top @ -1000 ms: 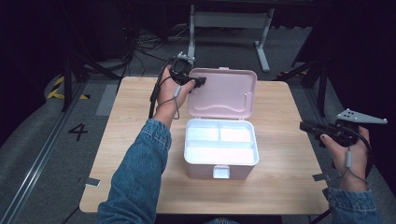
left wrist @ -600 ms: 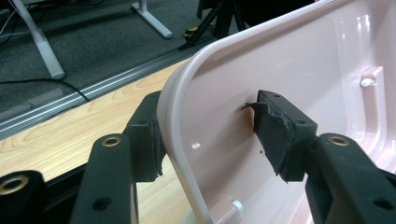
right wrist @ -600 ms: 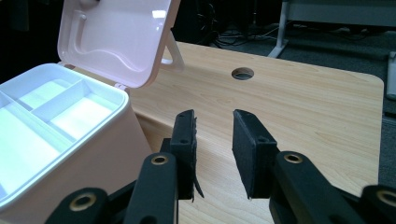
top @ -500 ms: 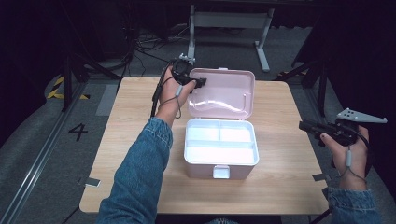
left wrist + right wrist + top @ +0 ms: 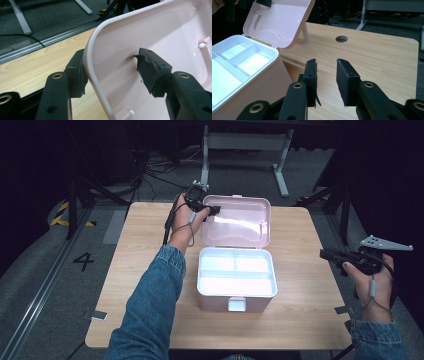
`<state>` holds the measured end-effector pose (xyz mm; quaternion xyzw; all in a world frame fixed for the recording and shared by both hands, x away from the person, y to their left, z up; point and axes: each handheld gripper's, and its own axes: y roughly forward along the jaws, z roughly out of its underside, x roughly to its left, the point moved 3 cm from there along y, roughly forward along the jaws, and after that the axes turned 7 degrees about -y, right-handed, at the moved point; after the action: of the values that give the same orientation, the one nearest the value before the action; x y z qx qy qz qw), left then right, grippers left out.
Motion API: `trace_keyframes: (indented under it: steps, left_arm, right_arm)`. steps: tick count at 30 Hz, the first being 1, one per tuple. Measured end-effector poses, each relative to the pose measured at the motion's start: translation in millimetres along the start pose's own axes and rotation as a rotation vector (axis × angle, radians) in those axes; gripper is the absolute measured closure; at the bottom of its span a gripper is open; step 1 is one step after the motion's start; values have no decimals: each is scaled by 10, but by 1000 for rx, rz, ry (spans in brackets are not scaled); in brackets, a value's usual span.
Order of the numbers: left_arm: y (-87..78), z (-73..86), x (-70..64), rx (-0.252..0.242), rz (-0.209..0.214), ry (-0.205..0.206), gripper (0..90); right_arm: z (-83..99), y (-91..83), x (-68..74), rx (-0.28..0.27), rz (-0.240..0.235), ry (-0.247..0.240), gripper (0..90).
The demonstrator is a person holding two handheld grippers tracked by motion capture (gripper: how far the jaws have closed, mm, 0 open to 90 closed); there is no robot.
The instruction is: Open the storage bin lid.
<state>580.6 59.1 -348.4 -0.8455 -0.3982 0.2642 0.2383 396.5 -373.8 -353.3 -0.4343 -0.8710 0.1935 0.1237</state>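
Observation:
A pink box [image 5: 235, 306] stands mid-table with its lid [image 5: 242, 222] swung up and back, and a white divided tray [image 5: 236, 276] sits in its top. My left gripper [image 5: 215, 211] is at the lid's left upper corner. In the left gripper view, the left gripper [image 5: 111, 57] is open and straddles the lid's rim [image 5: 91, 67]: one pad lies against the outside, the other stands off the inside face. My right gripper [image 5: 326, 254] hovers open and empty past the table's right side. In the right gripper view, the right gripper [image 5: 326, 68] points at the box [image 5: 252, 87] and the lid [image 5: 279, 22].
The wooden table [image 5: 150, 245] has bare room left and right of the box, and a cable hole [image 5: 341, 38] near its far edge. A metal stand [image 5: 245, 150] and cables lie on the floor behind the table. The front latch [image 5: 236, 304] faces the person.

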Motion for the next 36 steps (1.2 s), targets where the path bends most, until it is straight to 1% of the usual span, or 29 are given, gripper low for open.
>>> trace_keyframes:
  steps: [6,10,16,19,20,22,23,25,28,29,31,32,34,36]
  left_arm:
    - [62,36,48,8,13,-17,438]
    - [103,53,70,12,12,-28,436]
    - [164,70,91,31,1,-28,425]
    - [189,82,109,47,5,-39,422]
    - [202,87,111,43,6,-48,423]
    - [224,99,131,55,6,-53,423]
    - [237,103,142,59,6,-48,423]
    - [260,118,145,74,0,-63,421]
    - [285,130,161,85,-2,-67,418]
    - [300,141,163,93,-7,-76,418]
    - [325,154,173,102,-9,-79,415]
    - [334,159,182,109,-10,-72,415]
    - [358,174,185,118,-19,-79,413]
    - [373,183,187,121,-24,-77,409]
  right_arm:
    - [7,46,-14,9,-5,-2,706]
    - [22,75,-25,17,-7,0,705]
    - [31,81,-33,21,-9,7,702]
    - [38,95,-33,25,-8,8,701]
    - [41,100,-34,26,-7,6,701]
    - [44,106,-33,29,-9,5,701]
    - [46,108,-34,30,-8,4,701]
    - [47,111,-35,31,-7,10,700]
    - [56,118,-47,34,-3,8,698]
    - [56,118,-47,34,-3,8,698]
    - [64,123,-53,38,-4,12,697]
    - [66,126,-56,39,-5,13,697]
    - [70,132,-59,41,-4,12,697]
    - [73,137,-61,42,-3,8,696]
